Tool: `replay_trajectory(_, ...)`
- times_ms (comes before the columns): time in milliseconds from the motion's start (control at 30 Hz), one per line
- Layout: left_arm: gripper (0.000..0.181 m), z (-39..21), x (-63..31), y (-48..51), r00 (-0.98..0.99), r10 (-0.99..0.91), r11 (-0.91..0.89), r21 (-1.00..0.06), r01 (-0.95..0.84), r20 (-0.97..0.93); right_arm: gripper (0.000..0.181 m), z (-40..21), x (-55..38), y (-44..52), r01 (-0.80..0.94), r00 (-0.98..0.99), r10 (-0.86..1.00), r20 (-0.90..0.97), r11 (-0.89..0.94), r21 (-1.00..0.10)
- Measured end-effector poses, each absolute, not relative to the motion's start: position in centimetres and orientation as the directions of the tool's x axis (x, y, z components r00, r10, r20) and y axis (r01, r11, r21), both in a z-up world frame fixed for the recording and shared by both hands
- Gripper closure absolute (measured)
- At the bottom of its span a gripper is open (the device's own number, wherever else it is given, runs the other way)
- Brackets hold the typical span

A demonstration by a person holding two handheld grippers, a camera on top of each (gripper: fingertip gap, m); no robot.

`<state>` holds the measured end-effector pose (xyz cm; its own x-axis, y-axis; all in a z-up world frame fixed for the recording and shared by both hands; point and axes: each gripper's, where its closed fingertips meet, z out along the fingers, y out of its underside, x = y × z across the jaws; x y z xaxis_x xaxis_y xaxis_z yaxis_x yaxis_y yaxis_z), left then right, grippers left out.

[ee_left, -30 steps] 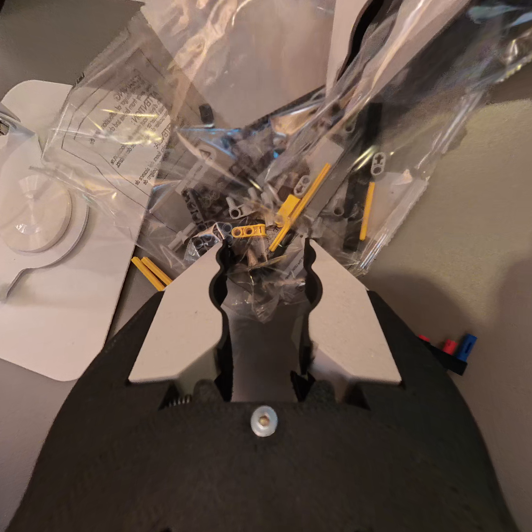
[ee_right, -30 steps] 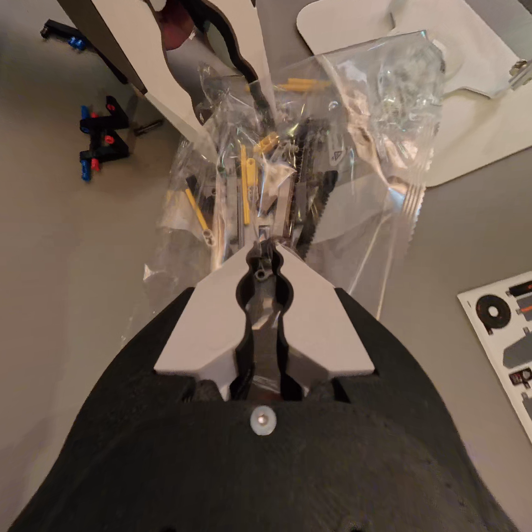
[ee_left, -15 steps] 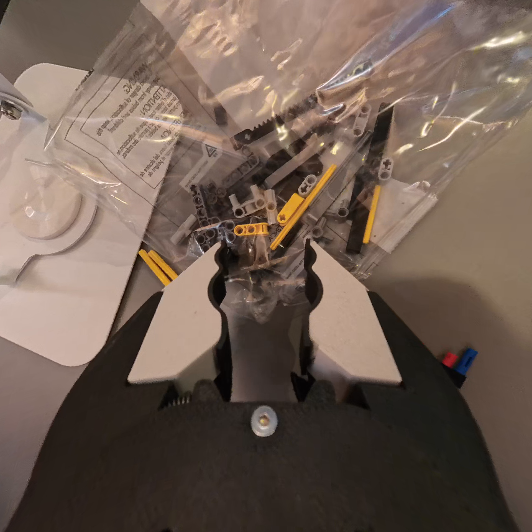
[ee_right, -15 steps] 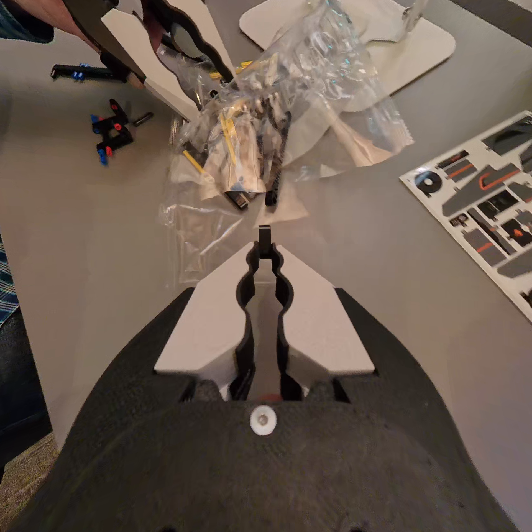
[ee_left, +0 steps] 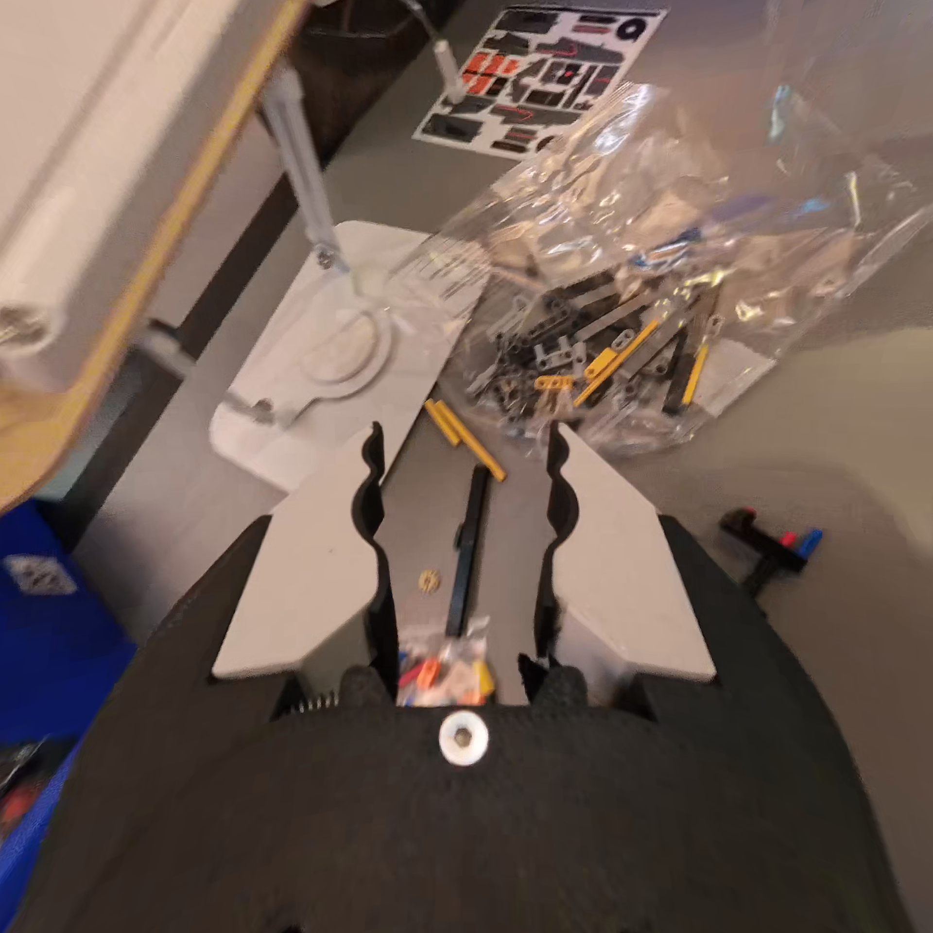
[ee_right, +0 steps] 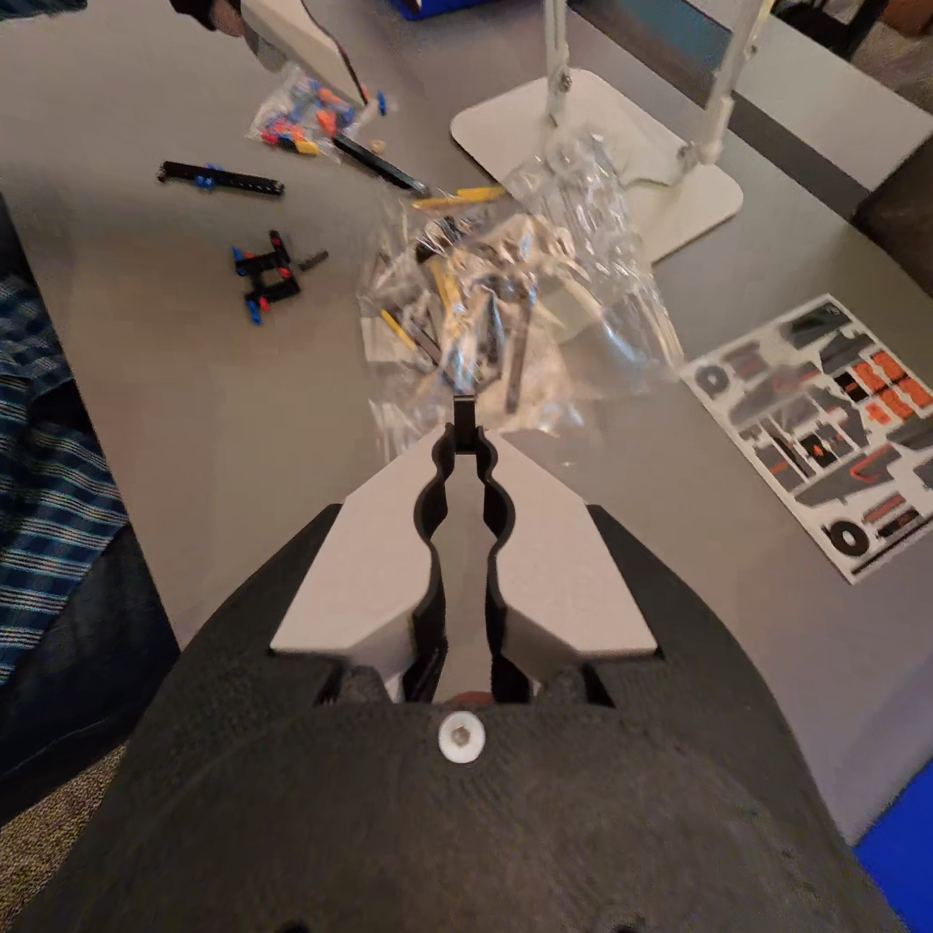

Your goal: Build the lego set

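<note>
A clear plastic bag (ee_right: 510, 303) of grey, black and yellow lego parts lies on the grey table (ee_right: 202, 404); it also shows in the left wrist view (ee_left: 631, 313). My right gripper (ee_right: 463, 435) is shut on a small black piece (ee_right: 463, 416), held above the table just short of the bag. My left gripper (ee_left: 465, 436) is open and empty, back from the bag, over a long black beam (ee_left: 468, 545), a small tan gear (ee_left: 430, 580) and a small bag of coloured pins (ee_left: 444, 666). Two yellow axles (ee_left: 464, 447) lie by the bag.
A black sub-assembly with red and blue pins (ee_right: 265, 275) and a black beam with blue pins (ee_right: 222, 179) lie at the left. A sticker sheet (ee_right: 818, 429) lies at the right. A white stand base (ee_right: 595, 151) sits behind the bag. A person's plaid clothing (ee_right: 40, 404) is at the table's left edge. The gap from one gripper's tips to the other's is roughly 25 cm. The small tan gear (ee_left: 430, 580) is about 12 cm from my left fingertips and 35 cm from my right. Look for it in the right wrist view (ee_right: 379, 148) too.
My right gripper has drawn back out of the bag with the small black piece between its tips. My left gripper has pulled away from the bag's corner and opened wider; the bag now lies loose.
</note>
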<state>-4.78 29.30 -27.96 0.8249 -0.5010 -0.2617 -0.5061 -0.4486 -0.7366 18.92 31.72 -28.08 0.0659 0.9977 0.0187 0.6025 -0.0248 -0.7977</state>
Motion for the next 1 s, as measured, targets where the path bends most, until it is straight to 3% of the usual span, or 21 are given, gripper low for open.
replay_trajectory(33,0.120,-27.6,-5.9,28.4,0.833,-0.484,-0.461,-0.731,-0.504,-0.269,0.177,-27.8,18.0,31.0,0.597,0.041,0.999,0.017,-0.010,-0.802)
replay_trajectory(167,0.129,-28.5,-9.1,23.1,0.849,-0.460,-0.551,-0.667,-0.501,-0.258,0.177,-27.3,14.2,28.1,0.594,-0.062,0.997,0.040,0.069,-0.802)
replay_trajectory(433,0.131,-34.9,-10.3,12.4,0.885,-0.450,-0.727,-0.526,-0.442,-0.122,0.177,-29.3,7.2,20.6,0.600,-0.279,0.960,0.002,0.176,-0.780)
replay_trajectory(533,0.135,-36.7,-9.5,11.1,0.900,-0.429,-0.749,-0.526,-0.402,-0.077,0.177,-30.3,5.7,19.1,0.605,-0.312,0.950,-0.023,0.180,-0.776)
replay_trajectory(700,0.167,-37.7,-9.1,11.2,0.901,-0.427,-0.745,-0.536,-0.397,-0.074,0.177,-31.2,4.1,17.3,0.616,-0.335,0.940,-0.060,0.170,-0.769)
replay_trajectory(1000,0.176,-37.7,-8.8,11.1,0.843,-0.528,-0.697,-0.512,-0.501,-0.106,0.176,-32.2,2.9,15.7,0.635,-0.356,0.932,-0.065,0.190,-0.749)
